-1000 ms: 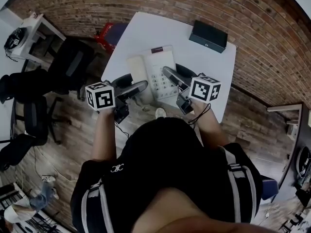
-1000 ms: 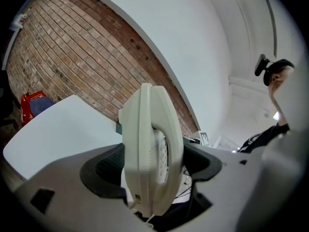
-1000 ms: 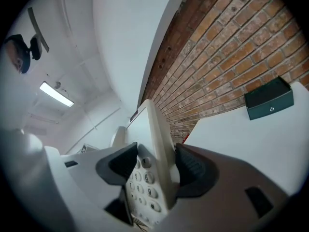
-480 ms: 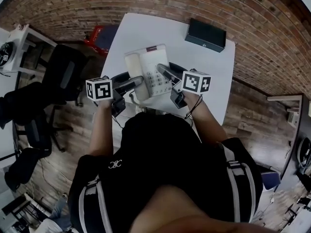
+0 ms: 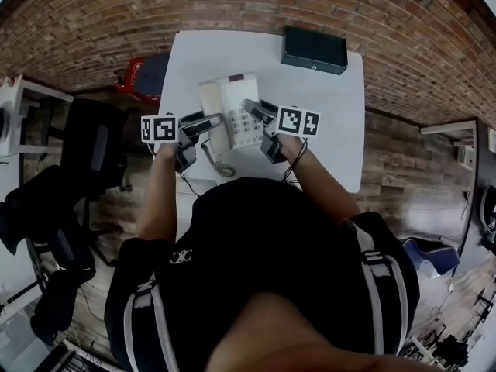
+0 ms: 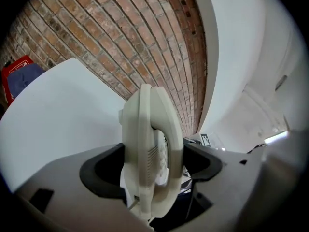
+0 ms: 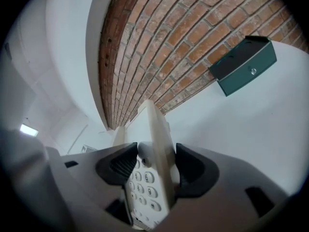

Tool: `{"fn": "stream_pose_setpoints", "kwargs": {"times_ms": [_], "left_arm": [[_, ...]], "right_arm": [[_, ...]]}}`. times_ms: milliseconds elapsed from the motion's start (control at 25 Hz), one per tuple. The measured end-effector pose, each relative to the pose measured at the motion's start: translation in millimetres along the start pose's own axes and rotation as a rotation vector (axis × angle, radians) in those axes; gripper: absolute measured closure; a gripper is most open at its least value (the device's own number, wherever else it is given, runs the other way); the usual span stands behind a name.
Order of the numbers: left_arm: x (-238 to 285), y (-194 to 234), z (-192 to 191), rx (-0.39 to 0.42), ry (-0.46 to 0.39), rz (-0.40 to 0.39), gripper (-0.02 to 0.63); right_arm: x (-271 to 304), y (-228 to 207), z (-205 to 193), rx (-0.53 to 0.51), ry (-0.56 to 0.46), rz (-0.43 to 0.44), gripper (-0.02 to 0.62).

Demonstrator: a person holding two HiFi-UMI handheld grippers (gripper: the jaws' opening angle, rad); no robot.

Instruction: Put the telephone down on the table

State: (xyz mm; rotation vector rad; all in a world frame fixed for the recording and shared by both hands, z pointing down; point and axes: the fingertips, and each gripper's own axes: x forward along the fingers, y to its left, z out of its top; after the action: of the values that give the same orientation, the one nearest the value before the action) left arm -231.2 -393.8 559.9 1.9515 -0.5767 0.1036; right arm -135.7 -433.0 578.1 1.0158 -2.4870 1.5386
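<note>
**Telephone held across its width, table straight below**

The table [image 5: 329,130] lies spread in front of me, white, bare over most of its top. A dark box [image 5: 314,49] sits at its far edge, well apart from my work.

The telephone [image 5: 231,108] hangs over the middle of the table, nearer my side than the box. Its long axis runs away from me, towards the far edge. From the head view I cannot tell whether its base touches the top or floats just above it. Its cord [image 5: 218,166] loops down towards the near edge.

I hold it from both sides, across the short width. My left gripper [image 5: 217,120] pinches the left edge, the handset side; in its own view the cream body stands edge-on between the jaws, pressed by both. My right gripper [image 5: 251,108] pinches the right edge, the keypad side; there the number keys show just inside the jaws, which bear on the casing front and back.

So neither hand is the nearer one: they face each other with the telephone between. As I judge it, the table lies straight down from both, and the coming move is a level descent, both hands sinking together so neither edge tips. Only once the base rests flat should the jaws let go.
</note>
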Motion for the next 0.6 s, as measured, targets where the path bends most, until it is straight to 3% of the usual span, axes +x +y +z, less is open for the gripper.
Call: {"fn": "stream_pose_setpoints", "kwargs": {"times_ms": [600], "left_arm": [[48.4,81.7,10.9,-0.115,0.132,-0.009,0.230]], "right_arm": [[44.4,-81.7,-10.5,0.175,0.014,-0.127,0.357]]}}
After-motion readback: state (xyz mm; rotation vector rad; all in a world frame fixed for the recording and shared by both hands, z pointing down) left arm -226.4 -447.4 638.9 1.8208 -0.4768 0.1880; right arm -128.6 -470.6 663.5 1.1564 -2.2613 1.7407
